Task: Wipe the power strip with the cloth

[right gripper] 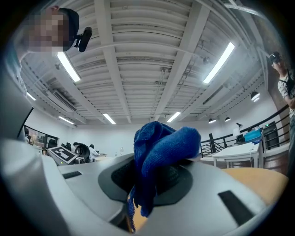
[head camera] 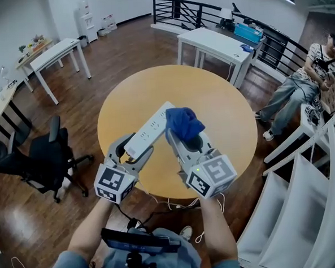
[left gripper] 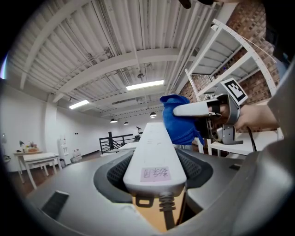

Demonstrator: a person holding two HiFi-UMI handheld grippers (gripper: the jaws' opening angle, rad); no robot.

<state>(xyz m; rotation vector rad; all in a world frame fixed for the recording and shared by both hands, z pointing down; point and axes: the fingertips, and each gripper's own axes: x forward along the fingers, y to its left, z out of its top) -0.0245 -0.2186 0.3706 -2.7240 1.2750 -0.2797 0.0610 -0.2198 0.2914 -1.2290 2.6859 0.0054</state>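
Head view: the round table (head camera: pixel 228 104) spreads wide beyond both grippers, its near edge just below them. The left gripper (head camera: pixel 136 151) is clamped on the cord end of the power strip (head camera: pixel 151 127). The right gripper (head camera: pixel 186 139) pinches the blue cloth (head camera: pixel 184 121), which lies against the strip's right side near its far end.

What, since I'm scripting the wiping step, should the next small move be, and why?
Probably draw the blue cloth along the socket face of the power strip toward the left gripper: that gripper clamps the strip's cord end above the table, and the right gripper holds the bunched cloth by its far end.
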